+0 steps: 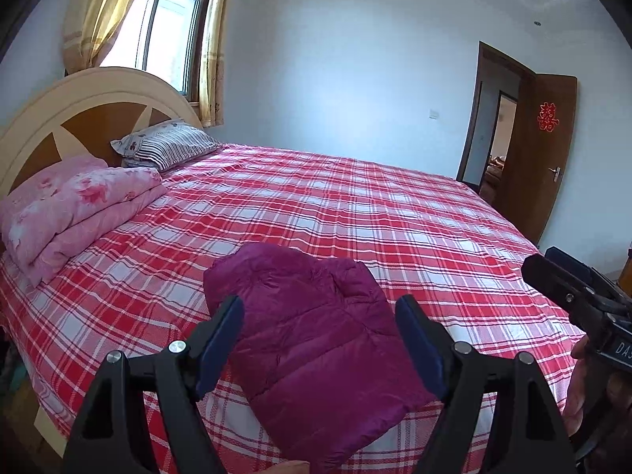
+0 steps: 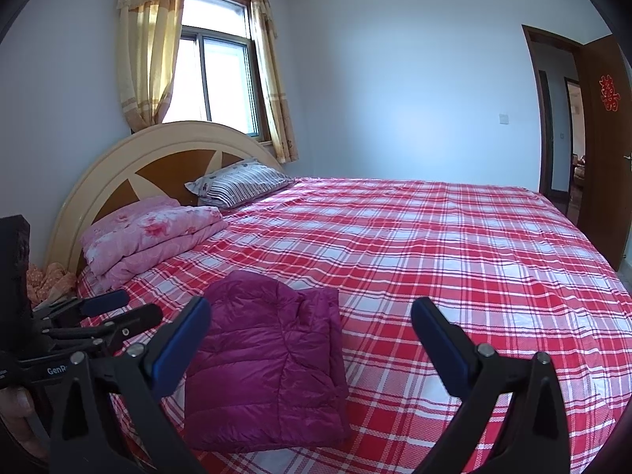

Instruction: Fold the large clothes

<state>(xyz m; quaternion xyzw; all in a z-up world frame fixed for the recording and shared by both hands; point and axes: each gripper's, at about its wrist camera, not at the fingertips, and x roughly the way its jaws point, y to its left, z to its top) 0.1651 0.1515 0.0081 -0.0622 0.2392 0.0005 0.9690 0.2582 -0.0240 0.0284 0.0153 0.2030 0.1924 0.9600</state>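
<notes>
A purple quilted jacket (image 1: 316, 339) lies folded into a compact bundle near the front edge of the bed's red plaid sheet (image 1: 395, 217). My left gripper (image 1: 318, 310) hovers open above it, nothing between its blue pads. In the right wrist view the jacket (image 2: 268, 367) sits low and left of centre. My right gripper (image 2: 312, 310) stands open over its right part and the bare sheet (image 2: 434, 245), holding nothing. Each gripper shows in the other's view: the right gripper (image 1: 539, 262) at the right edge, the left gripper (image 2: 142, 307) at the left.
A folded pink floral quilt (image 2: 154, 237) and a striped pillow (image 2: 241, 183) lie at the curved headboard (image 2: 130, 158). Behind is a curtained window (image 2: 217, 79). A brown door (image 1: 541, 158) stands open at the far right. Someone's hand (image 1: 584, 387) grips the right tool.
</notes>
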